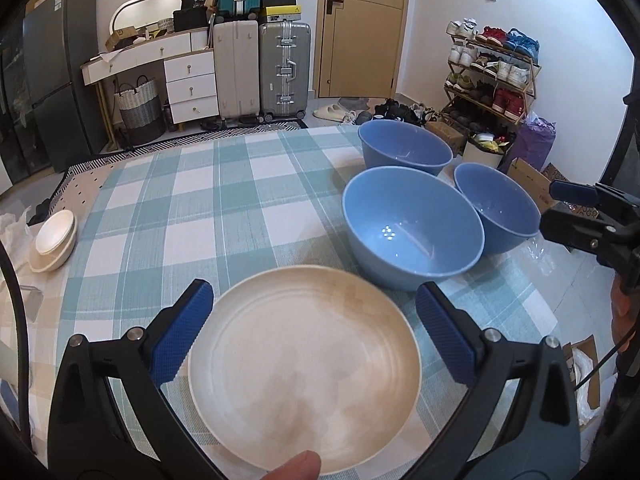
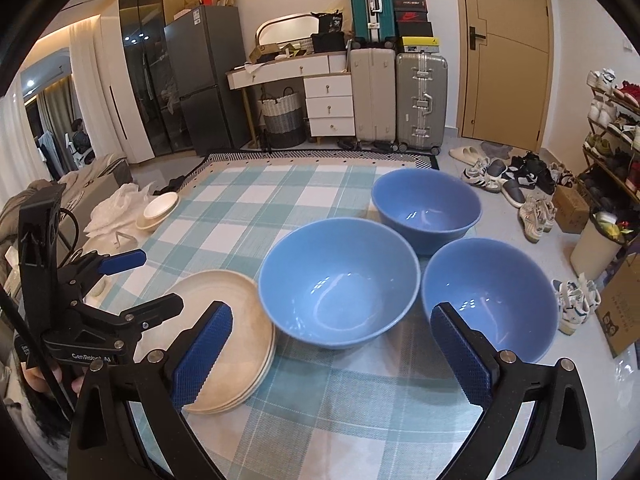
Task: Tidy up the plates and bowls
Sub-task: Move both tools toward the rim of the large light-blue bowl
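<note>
A stack of cream plates [image 1: 304, 372] [image 2: 236, 336] lies on the checked tablecloth near the front. My left gripper [image 1: 313, 292] [image 2: 159, 281] hovers over it, open wide, blue pads [image 1: 184, 332] clear of the rim and holding nothing. Three blue bowls stand upright to the right: a near one [image 1: 412, 224] [image 2: 340, 284], a far one [image 1: 404, 146] [image 2: 426, 204] and a right one [image 1: 496, 208] [image 2: 492, 300]. My right gripper [image 2: 332, 308] [image 1: 554, 208] stands open and empty in front of the near and right bowls.
Small cream bowls [image 1: 54, 240] [image 2: 160, 208] are stacked at the table's left edge beside white plastic bags [image 2: 116, 212]. The table [image 1: 192, 208] ends just past the far bowl. A fingertip [image 1: 296, 468] shows at the bottom. Suitcases, drawers and shoes stand beyond.
</note>
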Tool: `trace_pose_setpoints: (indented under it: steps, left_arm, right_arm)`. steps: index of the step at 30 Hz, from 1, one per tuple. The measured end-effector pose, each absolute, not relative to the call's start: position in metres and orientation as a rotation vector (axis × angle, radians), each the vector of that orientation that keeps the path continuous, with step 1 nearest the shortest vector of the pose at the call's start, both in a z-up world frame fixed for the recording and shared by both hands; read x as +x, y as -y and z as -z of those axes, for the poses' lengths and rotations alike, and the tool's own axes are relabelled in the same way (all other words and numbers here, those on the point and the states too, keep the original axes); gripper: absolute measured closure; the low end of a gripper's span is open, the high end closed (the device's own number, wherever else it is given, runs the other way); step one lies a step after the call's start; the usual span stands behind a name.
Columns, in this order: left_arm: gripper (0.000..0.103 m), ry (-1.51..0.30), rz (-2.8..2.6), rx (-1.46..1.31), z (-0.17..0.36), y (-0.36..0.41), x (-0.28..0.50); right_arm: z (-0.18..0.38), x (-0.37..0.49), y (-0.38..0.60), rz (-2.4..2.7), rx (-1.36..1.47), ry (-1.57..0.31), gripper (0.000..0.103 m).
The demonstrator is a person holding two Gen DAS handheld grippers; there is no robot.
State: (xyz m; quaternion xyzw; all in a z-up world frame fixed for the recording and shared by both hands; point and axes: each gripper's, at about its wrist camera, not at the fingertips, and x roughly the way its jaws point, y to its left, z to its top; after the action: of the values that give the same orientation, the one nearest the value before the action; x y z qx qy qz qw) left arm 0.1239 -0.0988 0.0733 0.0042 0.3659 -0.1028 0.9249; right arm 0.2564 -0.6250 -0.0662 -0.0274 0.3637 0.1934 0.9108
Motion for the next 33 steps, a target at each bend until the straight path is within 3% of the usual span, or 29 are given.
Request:
trace_pose_setpoints:
  steps: [33]
  left_arm:
    - [0.002, -0.771, 0.242, 0.012, -0.100, 0.155, 0.246]
  right_arm:
    - [0.023, 0.355, 0.706, -0.260, 0.021, -0.744, 0.002]
